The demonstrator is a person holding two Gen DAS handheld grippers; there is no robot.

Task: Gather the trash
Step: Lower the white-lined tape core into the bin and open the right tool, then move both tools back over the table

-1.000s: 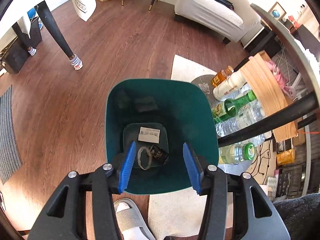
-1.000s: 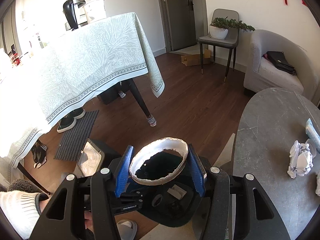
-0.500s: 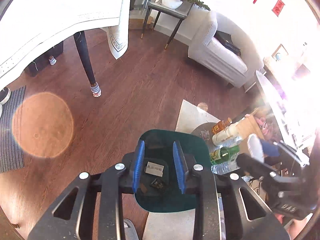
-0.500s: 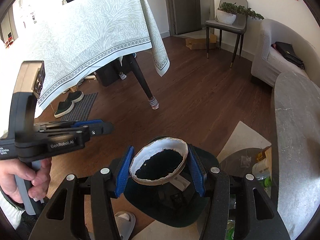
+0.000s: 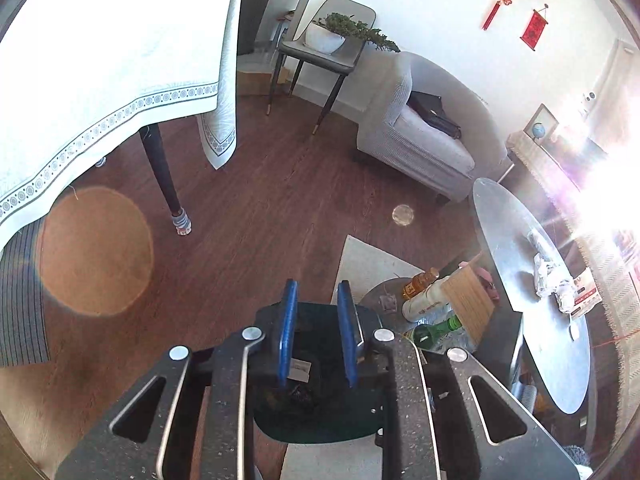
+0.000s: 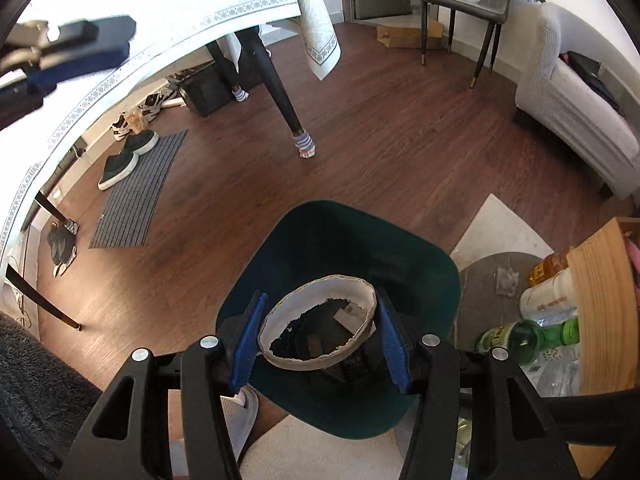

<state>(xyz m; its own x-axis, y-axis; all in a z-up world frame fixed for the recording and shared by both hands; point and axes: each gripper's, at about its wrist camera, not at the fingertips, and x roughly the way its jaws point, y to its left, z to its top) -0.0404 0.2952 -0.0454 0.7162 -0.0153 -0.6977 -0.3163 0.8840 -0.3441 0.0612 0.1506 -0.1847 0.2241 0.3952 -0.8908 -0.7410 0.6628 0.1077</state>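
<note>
In the left wrist view, the left gripper (image 5: 316, 332) sits at 6 o'clock of the picture, and its blue jaws are closing with a narrow gap and nothing between them. Behind the jaws, the dark green trash bin (image 5: 320, 428) stands on the wooden floor (image 5: 260, 208), with a white slip of paper (image 5: 300, 370) and some dark scraps at its bottom. At 3 o'clock from the bin, several bottles (image 5: 424, 304) lie under a grey oval table (image 5: 516, 280), and crumpled paper (image 5: 550, 276) lies on the table top. A grey armchair (image 5: 420, 140) is toward 1 o'clock, and a table with a white cloth (image 5: 112, 64) fills the 10 o'clock corner. In the right wrist view, the right gripper (image 6: 318, 336) is clamped on a torn paper ring (image 6: 320, 300), white inside with a ragged edge; both blue pads press on its sides. The ring hangs above the open mouth of the bin (image 6: 280, 252), at 6 o'clock of the picture. The other gripper (image 6: 72, 48) appears blurred at 10 o'clock. A grey slipper (image 6: 240, 416) shows at 7 o'clock of the bin.
</note>
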